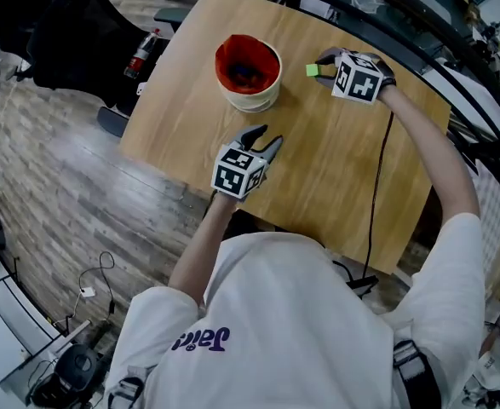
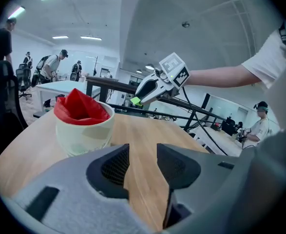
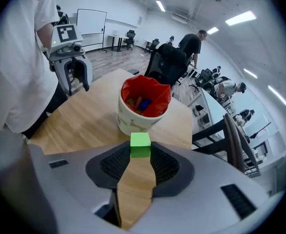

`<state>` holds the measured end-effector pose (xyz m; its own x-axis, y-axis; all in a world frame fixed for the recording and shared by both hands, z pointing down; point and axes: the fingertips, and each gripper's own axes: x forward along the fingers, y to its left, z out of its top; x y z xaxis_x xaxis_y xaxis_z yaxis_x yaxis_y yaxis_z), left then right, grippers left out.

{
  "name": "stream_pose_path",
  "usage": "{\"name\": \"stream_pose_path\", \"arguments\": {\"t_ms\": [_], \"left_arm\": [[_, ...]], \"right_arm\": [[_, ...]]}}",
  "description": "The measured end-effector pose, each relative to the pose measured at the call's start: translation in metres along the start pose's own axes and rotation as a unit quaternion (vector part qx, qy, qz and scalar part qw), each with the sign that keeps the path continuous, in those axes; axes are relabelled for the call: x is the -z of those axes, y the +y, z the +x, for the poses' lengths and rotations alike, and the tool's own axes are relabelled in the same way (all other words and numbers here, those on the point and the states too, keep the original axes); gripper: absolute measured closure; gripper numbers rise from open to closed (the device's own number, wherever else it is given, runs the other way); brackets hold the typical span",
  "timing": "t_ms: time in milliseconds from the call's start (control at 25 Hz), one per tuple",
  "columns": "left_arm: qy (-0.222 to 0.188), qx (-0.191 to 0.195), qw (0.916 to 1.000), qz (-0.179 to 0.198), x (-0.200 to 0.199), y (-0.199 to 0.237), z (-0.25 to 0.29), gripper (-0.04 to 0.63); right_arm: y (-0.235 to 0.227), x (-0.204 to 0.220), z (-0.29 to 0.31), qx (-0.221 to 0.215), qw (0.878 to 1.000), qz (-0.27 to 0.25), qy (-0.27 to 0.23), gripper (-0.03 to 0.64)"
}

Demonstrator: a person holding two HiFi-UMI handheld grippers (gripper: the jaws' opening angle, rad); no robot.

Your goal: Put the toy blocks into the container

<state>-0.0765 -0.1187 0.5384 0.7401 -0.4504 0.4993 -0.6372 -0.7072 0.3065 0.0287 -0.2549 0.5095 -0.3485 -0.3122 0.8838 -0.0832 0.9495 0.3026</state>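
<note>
Quick count: one white container with a red liner on the table, two grippers, and one green block outside the container. There are a few blocks inside it, but I can't count them. The right gripper, just right of the container, is pinching the green block at its jaw tips. The left gripper, near the container's front, has its jaws wide apart and empty.
</note>
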Motion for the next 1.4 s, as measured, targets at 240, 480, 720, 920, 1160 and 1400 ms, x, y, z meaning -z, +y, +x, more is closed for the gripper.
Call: {"name": "stream_pose_path", "arguments": {"t_ms": [240,480,720,920,1160,1400], "left_arm": [[-0.003,-0.027,0.9993,-0.026,0.020,0.024,-0.023,0.411],[-0.011,-0.046,0.9976,-0.049,0.029,0.049,-0.041,0.411],[-0.016,-0.054,0.9964,-0.064,0.034,0.059,-0.049,0.411],[-0.020,-0.049,0.9965,-0.064,0.037,0.060,-0.048,0.411],[-0.024,-0.041,0.9973,-0.055,0.032,0.056,-0.043,0.411],[-0.057,-0.033,0.9970,-0.042,-0.003,0.051,-0.040,0.411]], "right_arm": [[-0.016,-0.066,0.035,-0.028,0.998,0.028,-0.052,0.482],[-0.020,-0.120,0.066,-0.086,0.975,0.166,-0.119,0.482],[-0.029,-0.136,0.085,-0.107,0.936,0.309,-0.130,0.482],[-0.030,-0.142,0.089,-0.109,0.921,0.343,-0.150,0.482],[-0.029,-0.140,0.077,-0.101,0.913,0.357,-0.171,0.482],[-0.035,-0.129,0.029,-0.028,0.905,0.357,-0.230,0.482]]}}
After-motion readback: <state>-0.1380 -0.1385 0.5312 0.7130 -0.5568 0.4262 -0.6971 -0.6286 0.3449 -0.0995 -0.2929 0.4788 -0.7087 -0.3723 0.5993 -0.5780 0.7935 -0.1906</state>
